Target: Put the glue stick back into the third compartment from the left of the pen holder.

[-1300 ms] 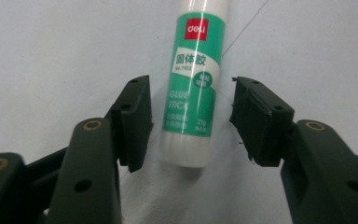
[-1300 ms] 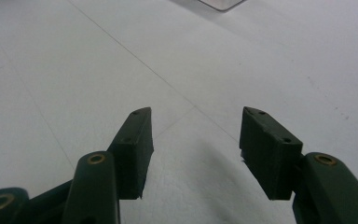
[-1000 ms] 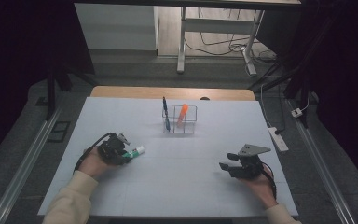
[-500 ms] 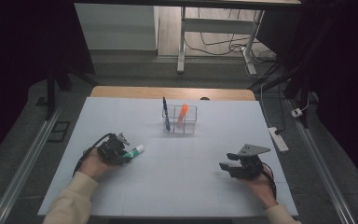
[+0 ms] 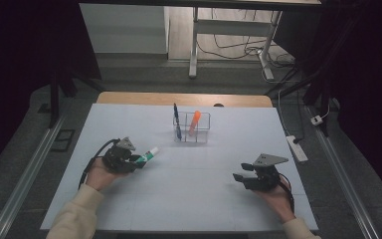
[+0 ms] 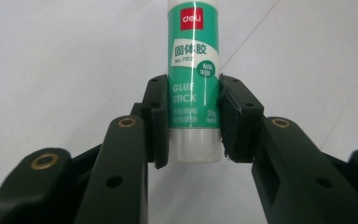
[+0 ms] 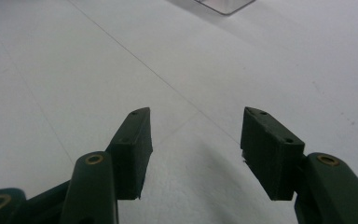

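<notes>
The pale grey-white rectangular worktop [image 5: 189,194] is seen from the high view, with a band of bare wood along its far edge. It is marked by faint seam lines.

A clear, boxy plastic holder with compartments [image 5: 192,128] stands upright near the far middle of the worktop. A dark blue pen [image 5: 176,121] is lodged in its left compartment and an orange marker [image 5: 194,122] leans in the one beside it.

The left gripper [image 5: 138,160] is held low over the left part of the worktop, its black body resting in the person's hand [image 5: 99,173]. The right gripper [image 5: 238,176] is held over the right part of the worktop, well apart from the left one and from the holder. Its fingers [image 7: 130,149] are spread and released, with bare worktop between them.

The green and white cylindrical glue stick [image 6: 193,79] is gripped by the left gripper. Its lower body is clamped between the two fingers [image 6: 156,116], which have just been closing upon it and now press it from both sides. In the high view the glue stick [image 5: 149,155] projects from the fingers toward the holder, lying nearly level just above the worktop; contact with the surface cannot be determined.
</notes>
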`<move>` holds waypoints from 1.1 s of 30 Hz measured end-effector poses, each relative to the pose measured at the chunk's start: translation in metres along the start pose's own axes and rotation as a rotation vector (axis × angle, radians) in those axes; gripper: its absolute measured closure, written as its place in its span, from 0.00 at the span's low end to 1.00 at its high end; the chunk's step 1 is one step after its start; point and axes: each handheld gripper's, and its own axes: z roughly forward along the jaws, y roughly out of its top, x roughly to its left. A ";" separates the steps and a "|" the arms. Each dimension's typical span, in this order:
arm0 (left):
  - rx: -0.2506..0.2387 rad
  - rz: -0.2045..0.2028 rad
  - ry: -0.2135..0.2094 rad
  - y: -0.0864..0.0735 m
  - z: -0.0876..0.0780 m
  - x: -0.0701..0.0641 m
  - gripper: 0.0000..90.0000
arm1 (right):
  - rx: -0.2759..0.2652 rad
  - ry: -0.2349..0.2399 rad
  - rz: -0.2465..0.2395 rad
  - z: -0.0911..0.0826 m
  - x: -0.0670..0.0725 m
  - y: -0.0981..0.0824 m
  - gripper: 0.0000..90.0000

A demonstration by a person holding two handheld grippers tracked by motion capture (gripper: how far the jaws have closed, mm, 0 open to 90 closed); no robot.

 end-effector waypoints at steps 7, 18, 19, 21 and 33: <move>-0.079 0.006 -0.005 0.005 0.002 -0.009 0.73 | -0.009 0.008 0.005 0.001 0.002 0.003 0.47; -0.134 0.039 -0.021 0.014 0.009 -0.022 0.73 | -0.018 0.027 0.013 0.004 0.005 0.006 0.46; -0.138 0.042 -0.023 0.014 0.010 -0.024 0.73 | -0.020 0.028 0.014 0.004 0.005 0.007 0.46; -0.142 0.049 -0.026 0.016 0.012 -0.026 0.73 | -0.028 0.042 0.024 0.006 0.006 0.008 0.46; -0.172 0.074 -0.046 0.028 0.021 -0.038 0.73 | -0.050 0.093 0.061 0.016 0.015 0.016 0.44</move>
